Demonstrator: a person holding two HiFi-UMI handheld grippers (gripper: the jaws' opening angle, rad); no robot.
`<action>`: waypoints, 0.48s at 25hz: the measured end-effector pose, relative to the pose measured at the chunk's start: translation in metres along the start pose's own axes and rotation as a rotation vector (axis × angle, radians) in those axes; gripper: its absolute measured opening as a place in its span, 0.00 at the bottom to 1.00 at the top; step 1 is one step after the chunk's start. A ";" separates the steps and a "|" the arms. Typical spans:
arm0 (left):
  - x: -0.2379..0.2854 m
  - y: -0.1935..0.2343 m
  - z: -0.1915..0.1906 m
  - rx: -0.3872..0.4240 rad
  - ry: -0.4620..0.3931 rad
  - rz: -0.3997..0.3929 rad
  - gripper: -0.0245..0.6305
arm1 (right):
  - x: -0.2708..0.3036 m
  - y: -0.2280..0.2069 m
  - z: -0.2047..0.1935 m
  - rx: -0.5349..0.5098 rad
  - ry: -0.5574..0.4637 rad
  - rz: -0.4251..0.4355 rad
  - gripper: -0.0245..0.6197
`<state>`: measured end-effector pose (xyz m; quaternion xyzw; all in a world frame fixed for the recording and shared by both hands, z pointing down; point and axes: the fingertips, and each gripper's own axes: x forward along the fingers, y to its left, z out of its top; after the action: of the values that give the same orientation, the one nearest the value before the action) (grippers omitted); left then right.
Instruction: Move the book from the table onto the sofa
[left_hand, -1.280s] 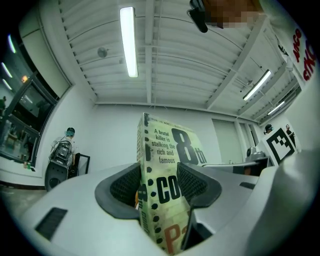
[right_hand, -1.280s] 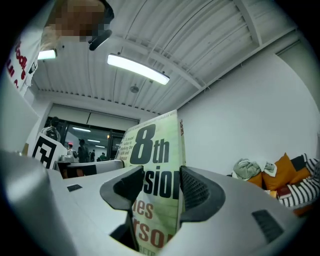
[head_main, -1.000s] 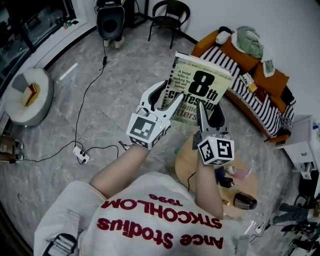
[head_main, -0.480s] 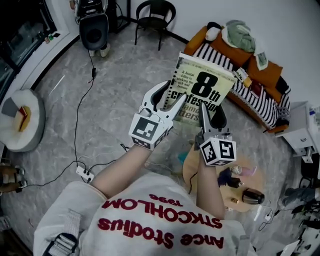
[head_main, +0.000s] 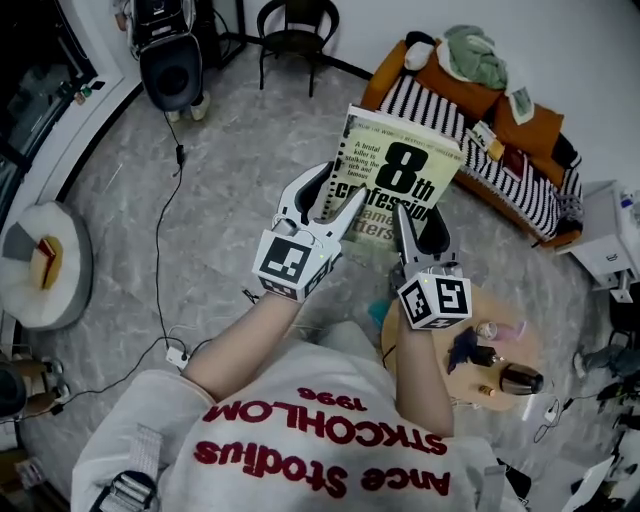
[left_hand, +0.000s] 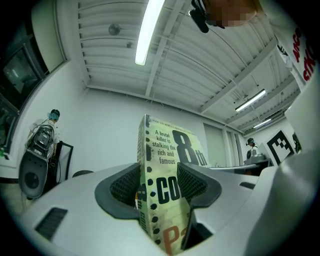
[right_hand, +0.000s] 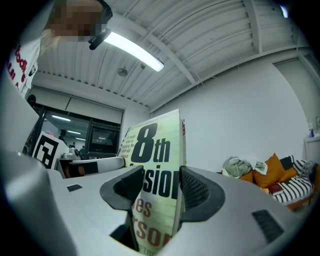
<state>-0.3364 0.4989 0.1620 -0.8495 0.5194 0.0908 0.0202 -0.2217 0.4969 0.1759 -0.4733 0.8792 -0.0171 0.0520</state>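
Observation:
A pale green paperback book (head_main: 395, 170) with "8th" in big black print is held upright in the air over the grey floor. My left gripper (head_main: 328, 192) is shut on its lower left edge, and my right gripper (head_main: 420, 226) is shut on its lower right edge. In the left gripper view the book (left_hand: 165, 165) stands clamped between both pads of that gripper (left_hand: 159, 186). The right gripper view shows the book (right_hand: 156, 155) pinched the same way in the right gripper (right_hand: 157, 189). The orange sofa (head_main: 480, 125) with a striped blanket lies beyond the book, also visible as the sofa (right_hand: 282, 182) at the right.
A small round wooden table (head_main: 520, 350) with a dark bottle and small items sits under my right arm. A black speaker (head_main: 170, 70) and a black chair (head_main: 290, 20) stand at the back. Cables and a power strip (head_main: 178, 355) lie on the floor. A white round pouf (head_main: 45, 265) is at left.
Both grippers keep the same hold on the book. The room has slid past beneath: the speaker and pouf drifted left, the round table down and right, and the sofa a little up and left.

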 end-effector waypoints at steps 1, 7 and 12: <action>0.001 -0.004 -0.001 0.001 -0.002 0.001 0.39 | -0.003 -0.003 0.000 -0.001 -0.002 -0.001 0.43; 0.004 -0.017 -0.015 0.002 -0.014 0.010 0.39 | -0.012 -0.016 -0.012 -0.003 -0.013 0.009 0.43; 0.026 0.017 -0.008 0.003 -0.014 0.016 0.39 | 0.029 -0.016 -0.006 -0.007 -0.010 0.013 0.43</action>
<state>-0.3392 0.4673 0.1668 -0.8447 0.5260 0.0960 0.0242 -0.2246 0.4637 0.1809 -0.4680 0.8820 -0.0111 0.0548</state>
